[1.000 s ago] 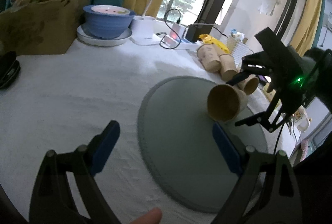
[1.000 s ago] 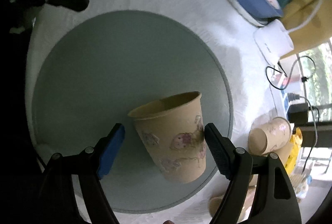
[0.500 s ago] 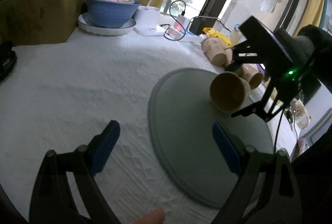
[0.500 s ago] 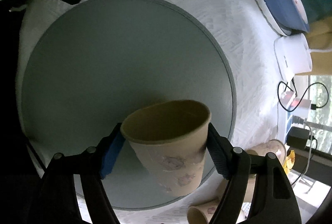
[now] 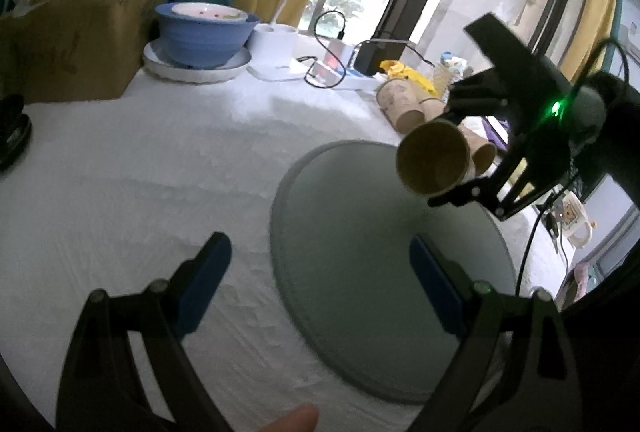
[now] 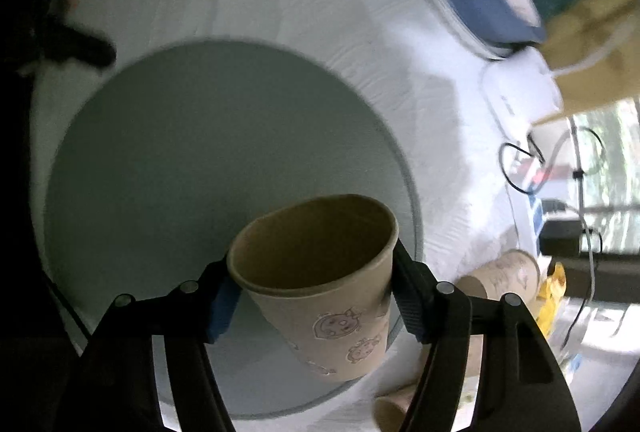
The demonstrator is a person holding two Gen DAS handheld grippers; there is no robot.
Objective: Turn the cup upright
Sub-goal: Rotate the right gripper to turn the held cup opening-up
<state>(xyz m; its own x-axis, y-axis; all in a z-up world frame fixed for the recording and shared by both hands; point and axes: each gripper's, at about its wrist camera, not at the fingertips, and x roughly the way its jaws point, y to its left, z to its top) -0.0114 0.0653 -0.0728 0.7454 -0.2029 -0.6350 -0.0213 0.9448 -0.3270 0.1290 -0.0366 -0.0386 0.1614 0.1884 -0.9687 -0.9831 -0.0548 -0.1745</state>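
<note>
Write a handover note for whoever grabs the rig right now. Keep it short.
Right gripper: shut on the paper cup, held above the round grey mat, mouth facing the left wrist camera, not upright.
Left gripper: open, holding nothing, over the near edge of the mat.
Spare cups lie on their sides on the white tablecloth beyond the mat.
Done: cup grasped and off the mat.
Left: turn it mouth-up, set it on the mat, release.

The tan printed paper cup (image 6: 320, 280) looks matt. Beneath it, the round grey mat (image 6: 200, 152) is smooth and dull, on a tabletop under rough, crinkled white cloth (image 5: 140, 160). Beyond, the blue bowl (image 5: 202, 32) shines glossy.
</note>
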